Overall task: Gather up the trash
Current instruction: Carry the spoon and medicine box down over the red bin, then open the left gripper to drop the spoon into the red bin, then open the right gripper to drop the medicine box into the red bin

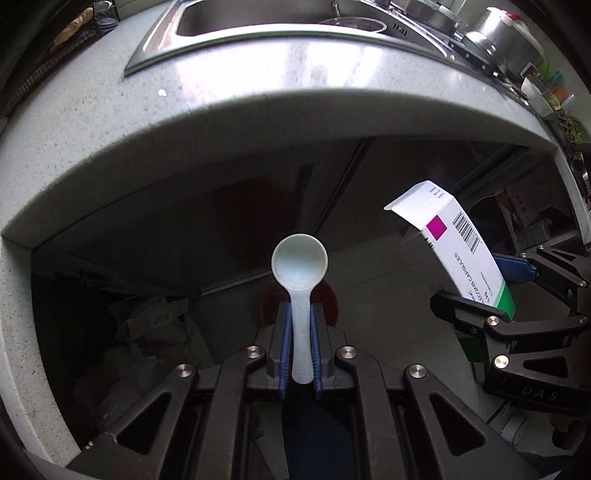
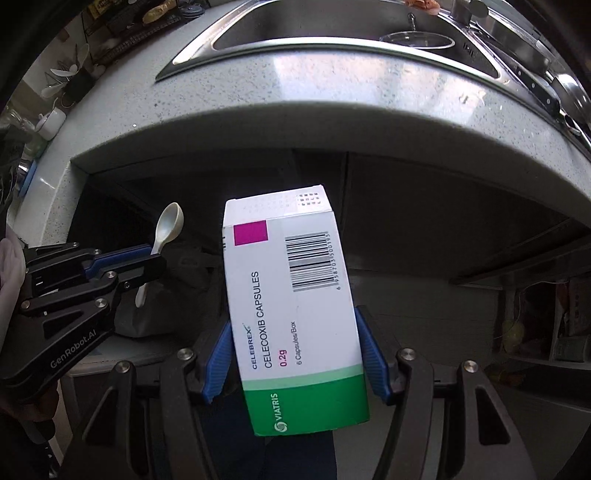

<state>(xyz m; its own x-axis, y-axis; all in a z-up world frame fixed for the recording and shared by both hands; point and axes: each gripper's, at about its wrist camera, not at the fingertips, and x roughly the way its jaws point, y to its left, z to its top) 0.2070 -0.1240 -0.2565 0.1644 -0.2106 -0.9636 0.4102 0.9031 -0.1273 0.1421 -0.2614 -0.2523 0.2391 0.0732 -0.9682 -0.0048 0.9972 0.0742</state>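
Note:
My left gripper (image 1: 300, 321) is shut on the handle of a white plastic spoon (image 1: 299, 260), bowl pointing forward. It also shows in the right wrist view (image 2: 147, 258), with the spoon (image 2: 168, 225). My right gripper (image 2: 295, 350) is shut on a white and green Celebrex capsule box (image 2: 291, 295), held upright. In the left wrist view that gripper (image 1: 491, 291) and box (image 1: 454, 243) are at the right. Both are held in front of the counter edge, below counter height.
A speckled grey counter (image 1: 221, 110) with a steel sink (image 1: 266, 26) lies ahead. Below it is a dark space with a crumpled bag (image 1: 155, 325) and a red round object (image 1: 325, 299). Pots and knives (image 1: 480, 59) are at the far right.

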